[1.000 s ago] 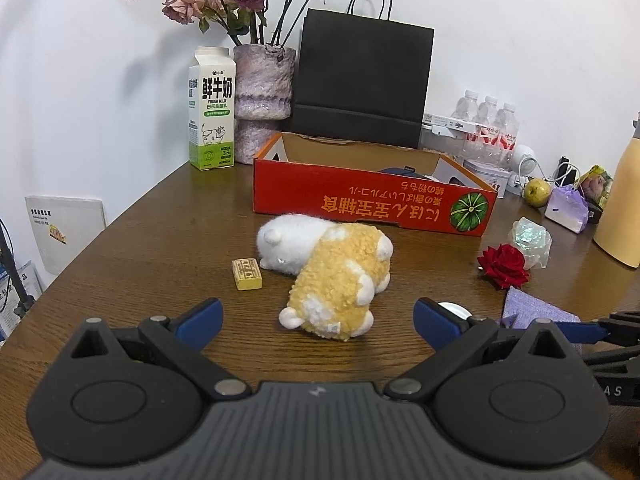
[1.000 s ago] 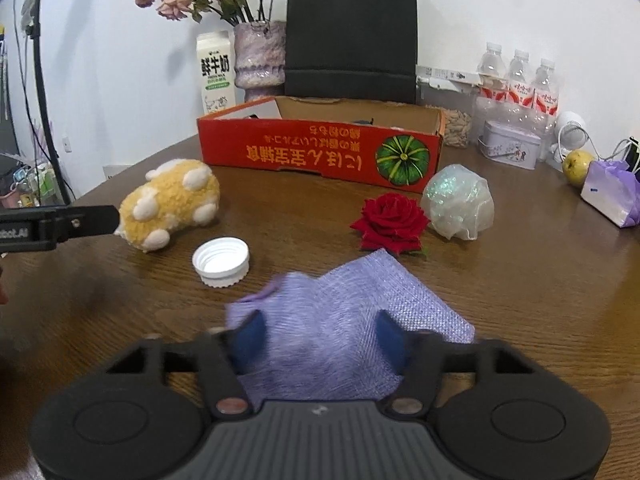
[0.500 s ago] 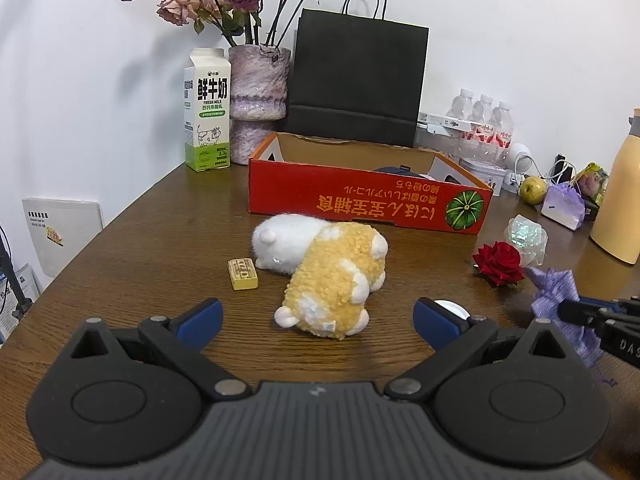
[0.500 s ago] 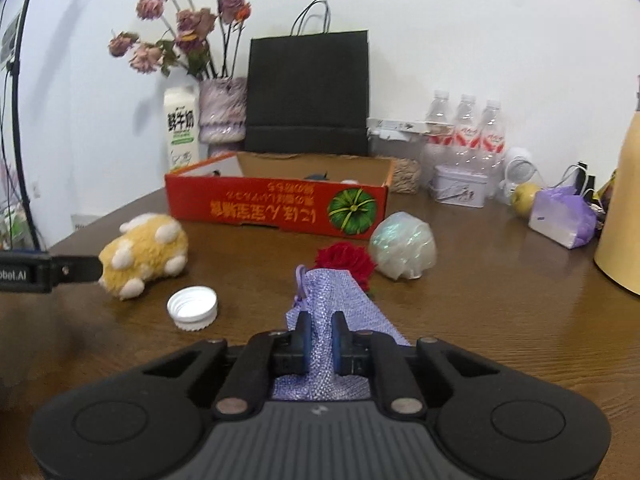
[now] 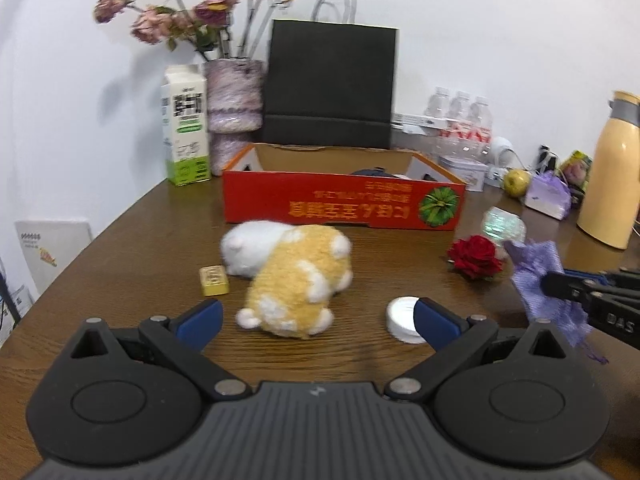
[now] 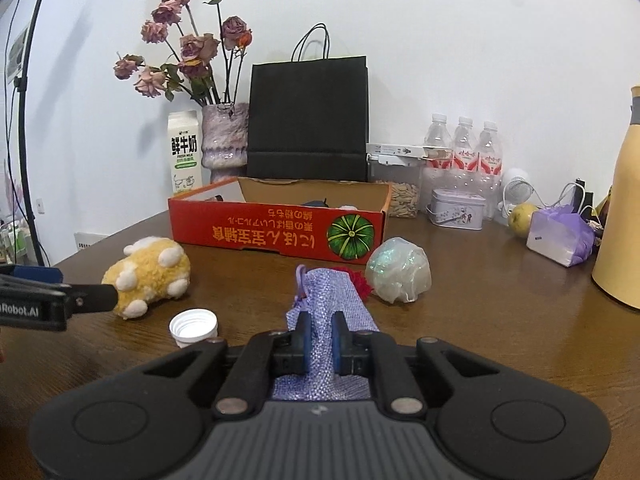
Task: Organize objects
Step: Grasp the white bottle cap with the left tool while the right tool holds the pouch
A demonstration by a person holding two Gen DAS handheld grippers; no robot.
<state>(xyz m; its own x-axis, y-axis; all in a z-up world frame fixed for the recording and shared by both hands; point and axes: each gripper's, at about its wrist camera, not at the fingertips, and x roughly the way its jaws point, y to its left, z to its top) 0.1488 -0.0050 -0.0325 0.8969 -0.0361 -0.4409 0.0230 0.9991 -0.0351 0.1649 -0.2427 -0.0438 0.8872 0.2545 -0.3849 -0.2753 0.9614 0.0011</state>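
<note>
My right gripper (image 6: 320, 334) is shut on a purple mesh pouch (image 6: 326, 300) and holds it above the table; the pouch also shows in the left wrist view (image 5: 540, 276). My left gripper (image 5: 316, 320) is open and empty, just in front of a yellow plush toy (image 5: 300, 284) that leans on a white plush toy (image 5: 250, 246). A red open cardboard box (image 5: 344, 204) stands behind them. A red rose (image 5: 476, 256), a white bottle cap (image 5: 402, 318) and a small yellow block (image 5: 214, 280) lie on the table.
A milk carton (image 5: 186, 140), a vase of dried flowers (image 5: 234, 108) and a black paper bag (image 5: 330, 88) stand at the back. A shiny wrapped ball (image 6: 400, 270), water bottles (image 6: 464, 156), a tin (image 6: 456, 208) and a yellow flask (image 5: 612, 172) stand to the right.
My right gripper has closed on the purple pouch and lifted it off the table. My left gripper has stayed open and moved slightly nearer the plush toys.
</note>
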